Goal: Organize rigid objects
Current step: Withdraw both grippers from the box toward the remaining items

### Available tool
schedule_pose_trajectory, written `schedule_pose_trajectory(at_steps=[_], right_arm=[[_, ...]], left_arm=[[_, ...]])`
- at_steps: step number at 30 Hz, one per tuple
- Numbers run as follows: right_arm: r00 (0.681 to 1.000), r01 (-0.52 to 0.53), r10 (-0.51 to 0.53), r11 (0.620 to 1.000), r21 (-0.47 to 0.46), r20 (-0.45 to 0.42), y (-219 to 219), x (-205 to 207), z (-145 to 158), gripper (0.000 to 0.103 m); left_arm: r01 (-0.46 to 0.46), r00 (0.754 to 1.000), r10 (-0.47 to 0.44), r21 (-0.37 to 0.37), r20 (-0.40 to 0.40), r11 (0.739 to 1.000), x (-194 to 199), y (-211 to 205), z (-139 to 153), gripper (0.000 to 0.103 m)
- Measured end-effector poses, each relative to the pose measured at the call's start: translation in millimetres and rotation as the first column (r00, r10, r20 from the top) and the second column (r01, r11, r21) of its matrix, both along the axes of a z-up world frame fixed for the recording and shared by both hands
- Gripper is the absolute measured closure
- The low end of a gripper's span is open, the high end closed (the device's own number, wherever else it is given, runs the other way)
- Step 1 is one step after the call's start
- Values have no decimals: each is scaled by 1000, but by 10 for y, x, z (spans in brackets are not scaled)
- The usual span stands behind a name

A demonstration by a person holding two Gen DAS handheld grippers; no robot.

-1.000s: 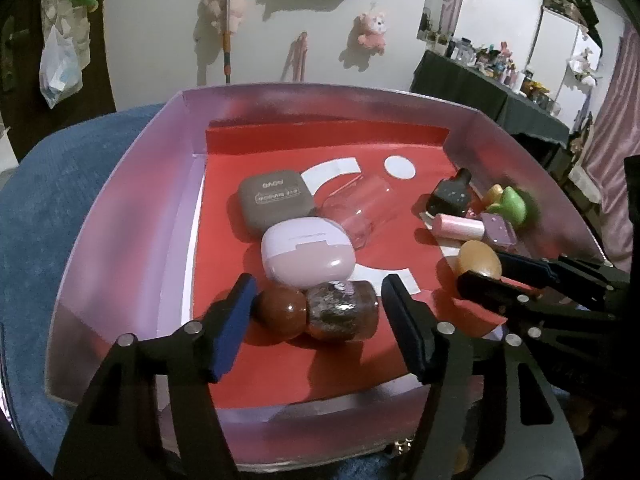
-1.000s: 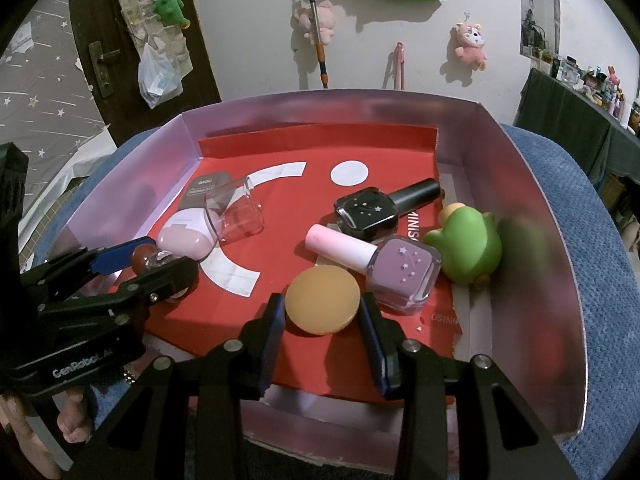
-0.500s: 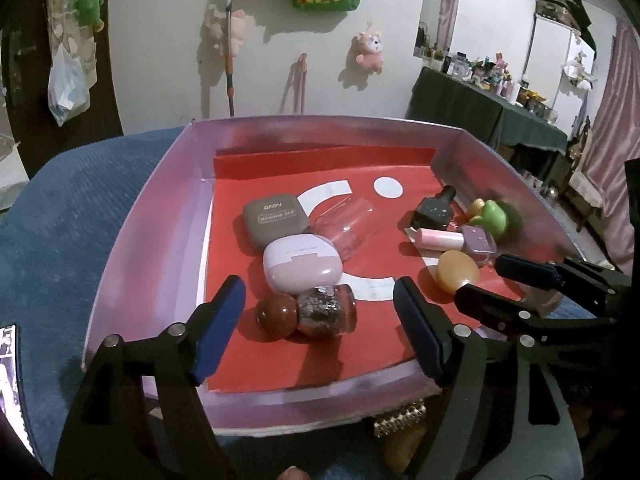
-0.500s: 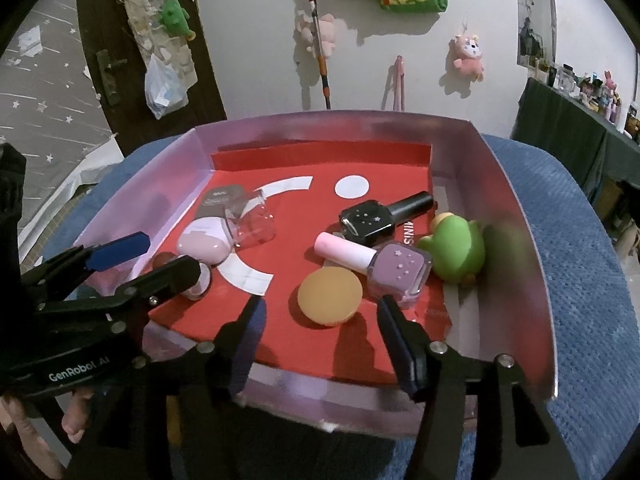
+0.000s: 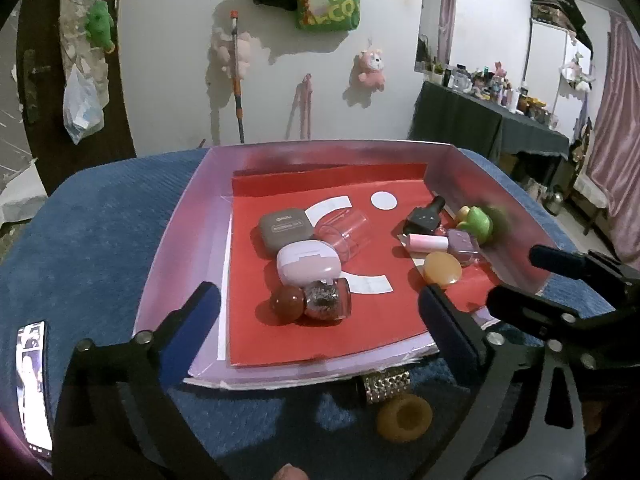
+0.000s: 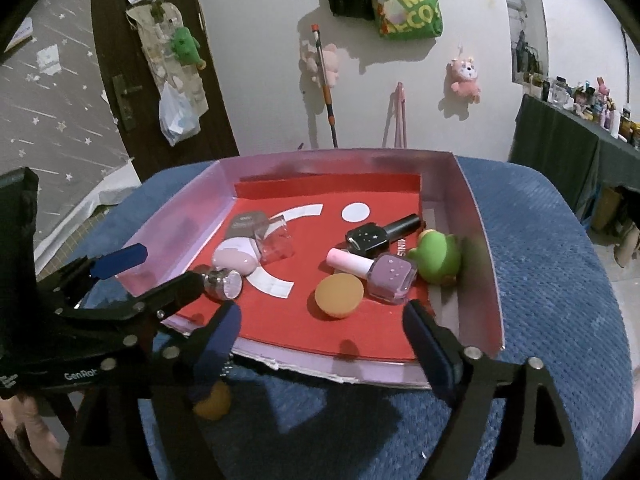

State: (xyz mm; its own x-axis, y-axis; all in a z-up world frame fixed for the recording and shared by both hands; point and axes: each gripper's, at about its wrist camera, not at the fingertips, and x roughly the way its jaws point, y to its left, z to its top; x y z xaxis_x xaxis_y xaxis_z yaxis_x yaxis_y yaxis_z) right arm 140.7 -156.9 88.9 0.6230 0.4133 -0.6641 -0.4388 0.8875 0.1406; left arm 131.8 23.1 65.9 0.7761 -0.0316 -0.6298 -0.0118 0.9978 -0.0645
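Note:
A shallow box with purple walls (image 5: 176, 240) (image 6: 480, 264) and a red floor holds the objects. On its left lie a grey case (image 5: 285, 229), a pink case (image 5: 308, 266), a clear cup (image 5: 346, 234) and a brown-capped jar (image 5: 316, 302). On its right lie an orange disc (image 6: 339, 294), a purple polish bottle (image 6: 390, 278), a black polish bottle (image 6: 370, 237) and a green toy (image 6: 438, 256). My left gripper (image 5: 316, 320) is open and empty over the box's near edge. My right gripper (image 6: 322, 340) is open and empty there too.
The box rests on a blue textured cushion (image 6: 552, 280). An orange ring (image 5: 404, 416) and a studded band (image 5: 386, 386) lie on the cushion in front of the box. A phone (image 5: 34, 384) lies at the left. A wall with hung toys stands behind.
Both grippers have pulled back toward me and opened wider. The left one left the brown-capped jar and the right one left the orange disc; both objects lie in the box.

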Motion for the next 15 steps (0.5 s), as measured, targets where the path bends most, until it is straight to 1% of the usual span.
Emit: schedule_pose_trajectory(at_steps=[1,5,7,15], right_arm=[[1000,-1,1,1000,6,6,-14,-27,12,5],[1000,-7,6,1000,23,20,-43,-104,48,3],[1000,-10,9,999,34,28,-54,-142,64,0],[999,-23,21,999,49,46,-75,-299,88,0]], left_arm=[[-1,1000,1,1,2,1000,-15,-1,4,1],[-7,1000,7,-5,18,1000,-98,24,34,0],[-13,1000,13,-12,23,1000,-137,43,42,0],[-37,999,37,-25,17,999,-305,123,11,0]])
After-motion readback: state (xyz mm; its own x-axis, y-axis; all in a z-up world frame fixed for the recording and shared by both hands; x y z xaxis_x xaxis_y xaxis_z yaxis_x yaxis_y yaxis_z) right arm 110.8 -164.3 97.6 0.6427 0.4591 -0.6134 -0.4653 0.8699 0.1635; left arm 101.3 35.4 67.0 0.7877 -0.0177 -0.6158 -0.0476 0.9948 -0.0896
